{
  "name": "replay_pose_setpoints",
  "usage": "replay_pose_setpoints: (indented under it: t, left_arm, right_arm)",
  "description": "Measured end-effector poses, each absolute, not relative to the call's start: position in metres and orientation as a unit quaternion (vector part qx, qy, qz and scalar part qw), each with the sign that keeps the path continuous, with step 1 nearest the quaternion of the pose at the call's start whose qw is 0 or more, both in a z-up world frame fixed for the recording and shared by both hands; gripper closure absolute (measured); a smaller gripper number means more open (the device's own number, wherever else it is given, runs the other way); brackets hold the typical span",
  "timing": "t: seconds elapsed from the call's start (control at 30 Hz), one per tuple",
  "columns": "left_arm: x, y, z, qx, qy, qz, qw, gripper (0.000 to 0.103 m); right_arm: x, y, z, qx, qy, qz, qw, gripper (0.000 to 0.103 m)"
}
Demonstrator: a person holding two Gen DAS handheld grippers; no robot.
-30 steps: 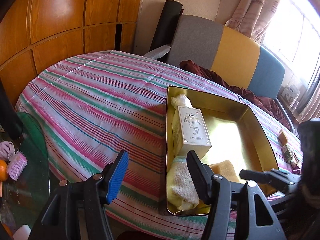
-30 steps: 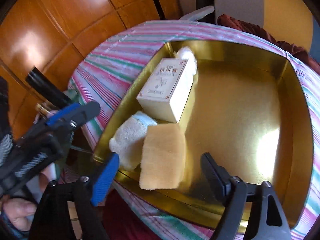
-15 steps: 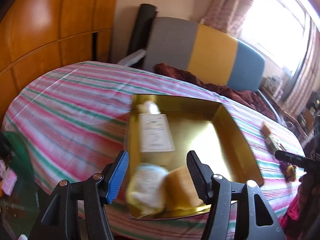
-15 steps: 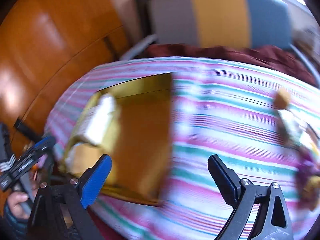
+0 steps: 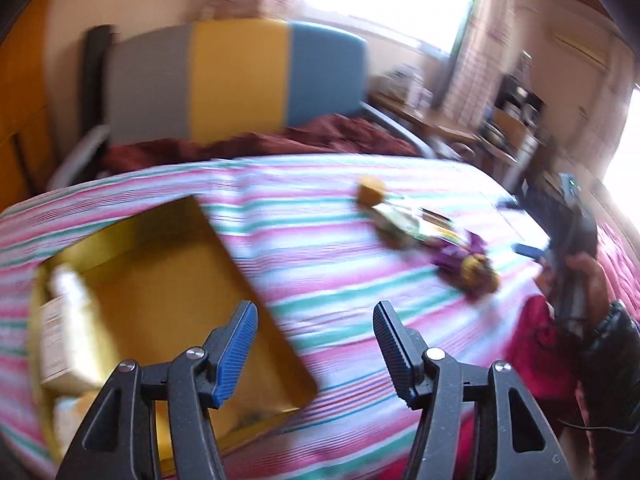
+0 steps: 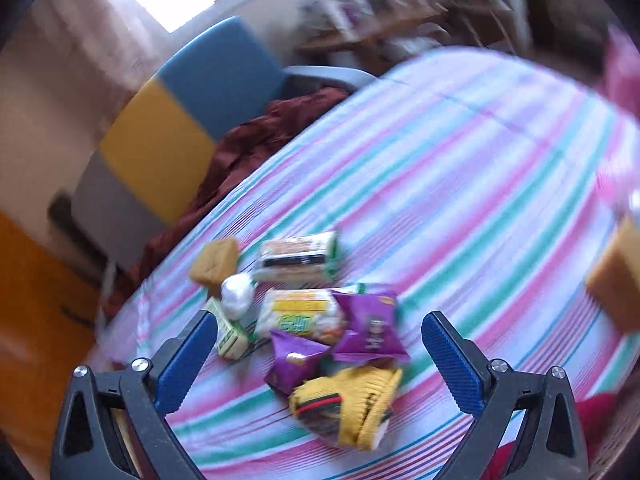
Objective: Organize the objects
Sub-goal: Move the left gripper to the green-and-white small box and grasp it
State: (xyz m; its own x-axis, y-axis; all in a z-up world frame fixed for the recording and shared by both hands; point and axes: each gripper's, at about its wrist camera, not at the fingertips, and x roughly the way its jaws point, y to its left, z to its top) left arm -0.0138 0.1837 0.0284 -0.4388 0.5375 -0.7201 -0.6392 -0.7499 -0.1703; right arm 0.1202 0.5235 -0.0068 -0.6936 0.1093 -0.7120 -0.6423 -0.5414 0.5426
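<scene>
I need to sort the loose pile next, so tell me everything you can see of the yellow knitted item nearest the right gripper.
The yellow knitted item looks like soft ribbed fabric, folded or bunched, with a dark band edged in red and green across it. It lies on the striped tablecloth at the near end of the pile, its upper edge against the purple snack packets. It sits between the opening jaws of the right gripper, which do not touch it. Blur hides finer detail.

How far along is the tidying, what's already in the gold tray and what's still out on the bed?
Partly done. The gold tray already holds a cream box, with something pale and blurred below it. Nothing is in hand: the left gripper is open and empty, and the right gripper is opening above the loose pile. Left: purple packets, green-ended snack packs, a yellow knit item and a tan block.
</scene>
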Motion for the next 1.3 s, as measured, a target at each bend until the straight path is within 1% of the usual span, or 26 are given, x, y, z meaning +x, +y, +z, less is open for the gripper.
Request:
replay_pose_setpoints:
  t: [0.03, 0.07, 0.13, 0.27, 0.53, 0.63, 0.9, 1.1, 1.17, 1.2, 1.23, 1.27, 1.3]
  left_arm:
    - [-0.013, 0.198, 0.026, -0.404, 0.066, 0.839, 0.358, 0.042]
    - [-0.012, 0.211, 0.024, -0.409, 0.068, 0.832, 0.368, 0.042]
    - [-0.012, 0.239, 0.018, -0.428, 0.069, 0.815, 0.385, 0.042]
    - [-0.019, 0.278, 0.004, -0.468, 0.053, 0.788, 0.397, 0.042]
    - [-0.05, 0.337, -0.021, -0.499, 0.06, 0.776, 0.38, 0.042]
    - [-0.067, 0.356, -0.031, -0.51, 0.051, 0.773, 0.374, 0.042]
    - [-0.108, 0.409, -0.05, -0.519, 0.06, 0.78, 0.344, 0.042]
    - [-0.138, 0.437, -0.079, -0.535, 0.084, 0.777, 0.319, 0.042]
    - [-0.142, 0.439, -0.081, -0.521, 0.082, 0.787, 0.321, 0.042]
    - [-0.14, 0.439, -0.081, -0.51, 0.091, 0.792, 0.322, 0.048]
    - [-0.139, 0.437, -0.082, -0.506, 0.095, 0.795, 0.321, 0.058]
    - [-0.137, 0.432, -0.082, -0.5, 0.096, 0.798, 0.323, 0.064]
    - [-0.133, 0.427, -0.082, -0.495, 0.098, 0.799, 0.328, 0.073]
  right_arm:
    - [0.126, 0.532, -0.01, -0.295, 0.453, 0.811, 0.223, 0.0]
    - [0.131, 0.535, -0.009, -0.28, 0.464, 0.81, 0.226, 0.0]
    - [0.133, 0.534, -0.009, -0.27, 0.467, 0.811, 0.226, 0.0]
    - [0.128, 0.527, -0.007, -0.272, 0.468, 0.818, 0.195, 0.0]
    - [0.128, 0.527, -0.015, -0.264, 0.491, 0.814, 0.164, 0.0]
    - [0.125, 0.526, -0.016, -0.266, 0.491, 0.815, 0.153, 0.0]
    - [0.122, 0.523, -0.016, -0.27, 0.493, 0.816, 0.131, 0.0]
    - [0.116, 0.52, -0.017, -0.28, 0.487, 0.819, 0.119, 0.0]
    - [0.116, 0.52, -0.017, -0.281, 0.487, 0.819, 0.117, 0.0]
    - [0.116, 0.52, -0.017, -0.281, 0.488, 0.818, 0.117, 0.0]
    - [0.116, 0.52, -0.017, -0.28, 0.488, 0.818, 0.118, 0.0]
    - [0.116, 0.52, -0.018, -0.28, 0.488, 0.818, 0.118, 0.0]
    - [0.116, 0.52, -0.018, -0.281, 0.487, 0.819, 0.118, 0.0]
